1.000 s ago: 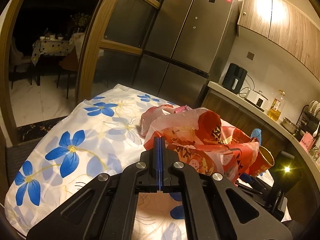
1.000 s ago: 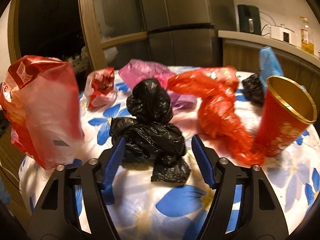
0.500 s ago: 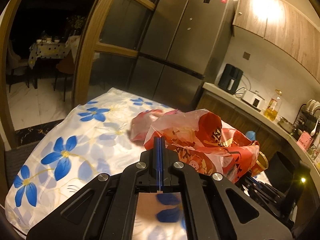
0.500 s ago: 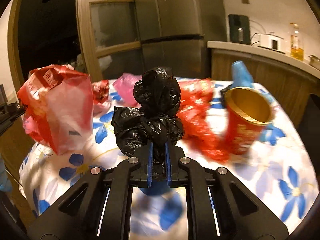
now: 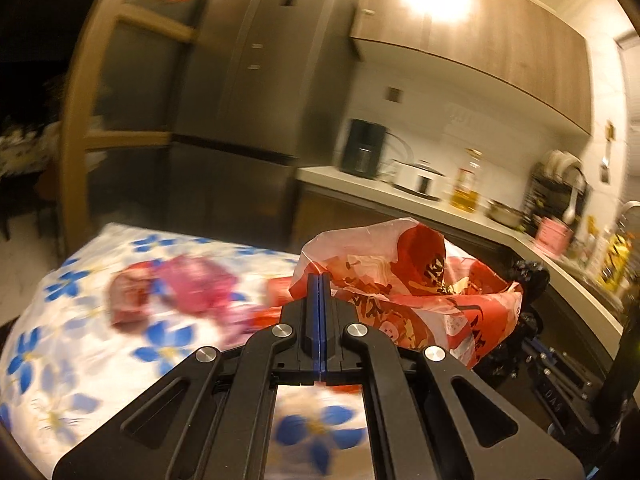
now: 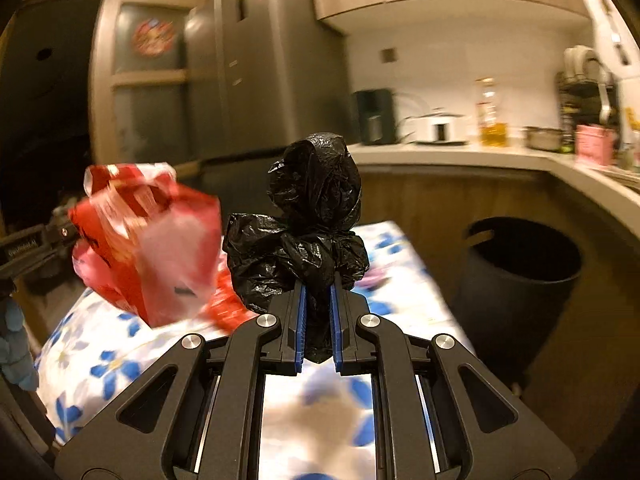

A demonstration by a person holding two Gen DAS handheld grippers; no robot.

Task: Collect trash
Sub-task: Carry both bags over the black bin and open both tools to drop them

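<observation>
My left gripper (image 5: 320, 280) is shut on the edge of a red and white plastic bag (image 5: 404, 292) and holds it above the table; the bag also shows in the right wrist view (image 6: 148, 240). My right gripper (image 6: 318, 292) is shut on a crumpled black plastic bag (image 6: 308, 216), lifted off the table. A dark round trash bin (image 6: 516, 280) stands on the floor to the right of the table. Pink and red bags (image 5: 176, 288) lie blurred on the floral tablecloth (image 5: 80, 340).
A steel fridge (image 5: 256, 92) stands behind the table. A kitchen counter (image 6: 460, 156) with an oil bottle, a cooker and a kettle runs along the right. A wooden door frame (image 5: 76, 120) is at the left.
My right gripper shut on the black bag, lifted it and swung right towards the bin. My left gripper, still holding the red bag, also turned right.
</observation>
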